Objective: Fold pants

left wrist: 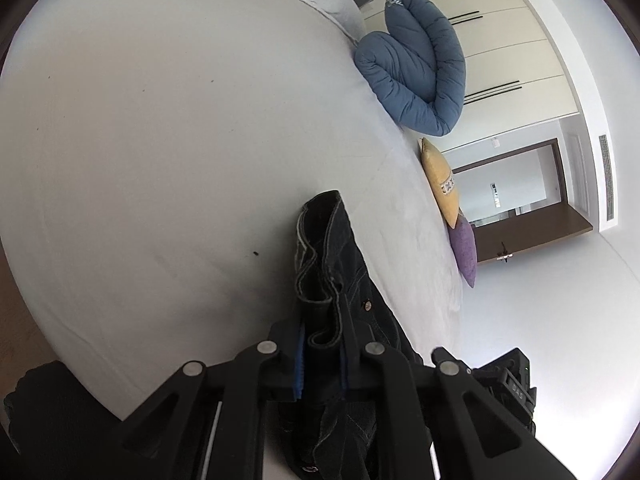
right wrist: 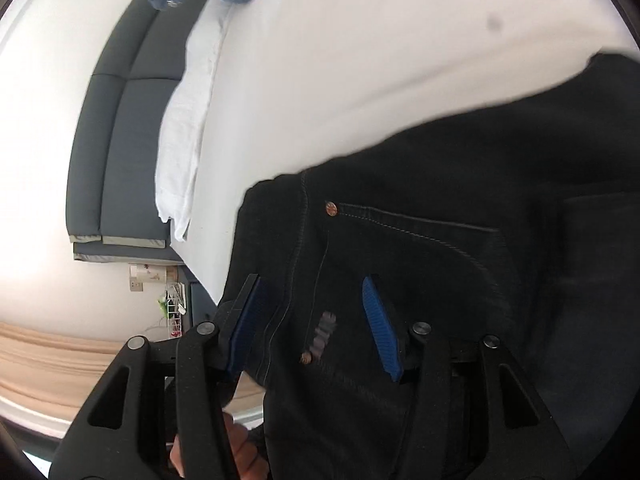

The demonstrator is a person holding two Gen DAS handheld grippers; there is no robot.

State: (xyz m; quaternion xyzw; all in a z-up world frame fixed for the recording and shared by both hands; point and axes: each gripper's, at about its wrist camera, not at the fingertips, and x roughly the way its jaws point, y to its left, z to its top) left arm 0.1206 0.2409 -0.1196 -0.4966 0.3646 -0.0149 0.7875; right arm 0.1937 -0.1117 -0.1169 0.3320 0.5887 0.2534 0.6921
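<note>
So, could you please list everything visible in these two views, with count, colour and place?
Dark denim pants: one, black-blue, bunched on the bed, copper rivets showing.
White bed sheet: one, white, covering the mattress.
Blue heart-shaped cushion: one, blue, at the bed's far edge.
Yellow cushion: one, yellow, beside the blue one.
Purple cushion: one, purple, next to the yellow.
Grey padded headboard: one, dark grey, left in the right wrist view.
White wardrobe doors: several, white, behind the cushions.
Left tool: one, black with blue pads, shut on the pants.
Right tool: one, black with blue pads, jaws apart around the pants.
</note>
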